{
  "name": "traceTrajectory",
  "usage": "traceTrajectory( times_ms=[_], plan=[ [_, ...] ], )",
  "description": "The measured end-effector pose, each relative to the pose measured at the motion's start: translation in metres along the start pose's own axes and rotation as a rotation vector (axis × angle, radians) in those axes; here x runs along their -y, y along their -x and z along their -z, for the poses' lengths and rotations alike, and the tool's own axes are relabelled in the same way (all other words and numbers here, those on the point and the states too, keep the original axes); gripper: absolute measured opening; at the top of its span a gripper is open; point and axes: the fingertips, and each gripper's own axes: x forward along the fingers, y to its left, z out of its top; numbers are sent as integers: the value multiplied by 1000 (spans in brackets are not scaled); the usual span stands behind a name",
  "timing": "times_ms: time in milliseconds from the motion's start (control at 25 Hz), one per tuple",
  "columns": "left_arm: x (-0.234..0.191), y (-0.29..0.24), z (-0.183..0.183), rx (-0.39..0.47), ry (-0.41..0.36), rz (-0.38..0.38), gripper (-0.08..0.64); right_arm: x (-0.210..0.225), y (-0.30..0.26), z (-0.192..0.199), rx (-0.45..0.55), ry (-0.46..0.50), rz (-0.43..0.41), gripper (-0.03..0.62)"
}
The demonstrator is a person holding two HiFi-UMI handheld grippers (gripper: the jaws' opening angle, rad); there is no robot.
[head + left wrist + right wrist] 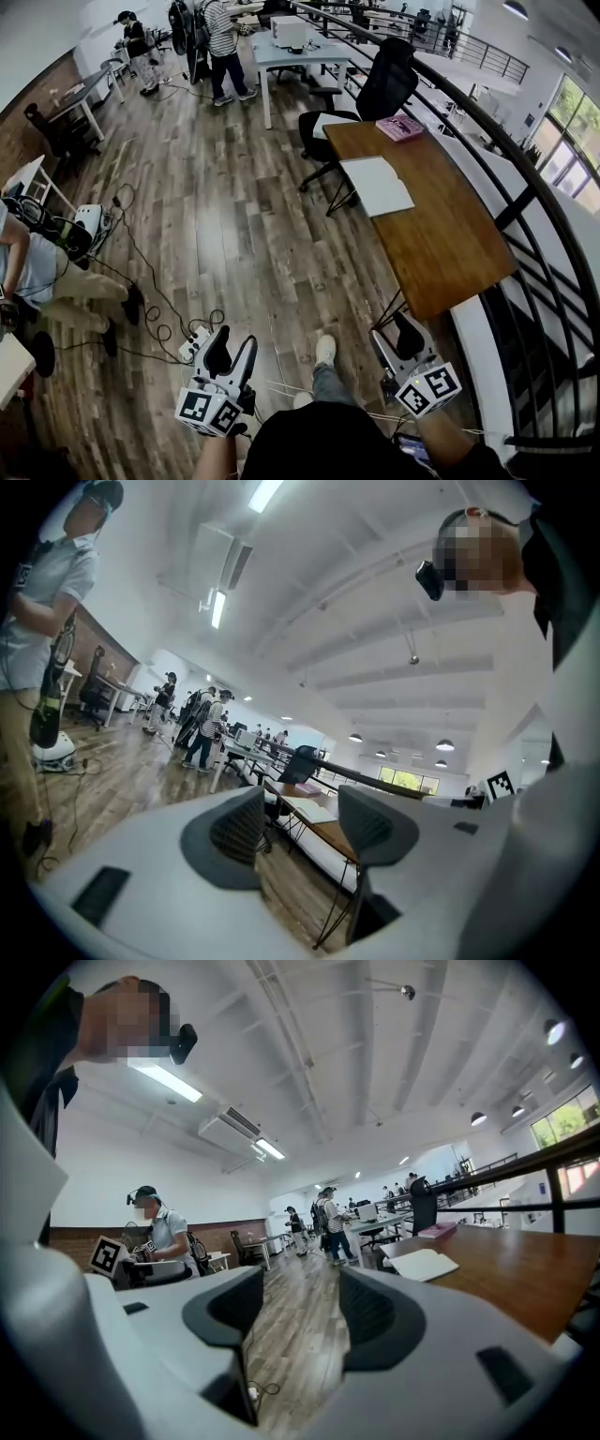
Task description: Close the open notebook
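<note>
Head view: left gripper (234,349) and right gripper (394,339) spread, empty, arms cut off; open notebook (377,185) well apart on desk (441,244)

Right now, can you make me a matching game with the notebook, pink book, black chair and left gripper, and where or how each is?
1 notebook
2 pink book
3 black chair
4 left gripper

a on the table's far end
b jaws apart, empty
c lying open, white pages up
d standing on the floor

Pairs: 1-c; 2-a; 3-d; 4-b
</note>
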Motion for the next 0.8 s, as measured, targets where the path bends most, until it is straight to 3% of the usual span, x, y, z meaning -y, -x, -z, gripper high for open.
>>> traceTrajectory(
  times_ms=[280,800],
  plan=[
    [-15,-44,-18,5,2,-5,245,24,-60,-22,12,-1,-39,247],
    [-34,-141,-58,16,-87,-71,259,108,-158,-67,63,-11,-61,247]
  ],
)
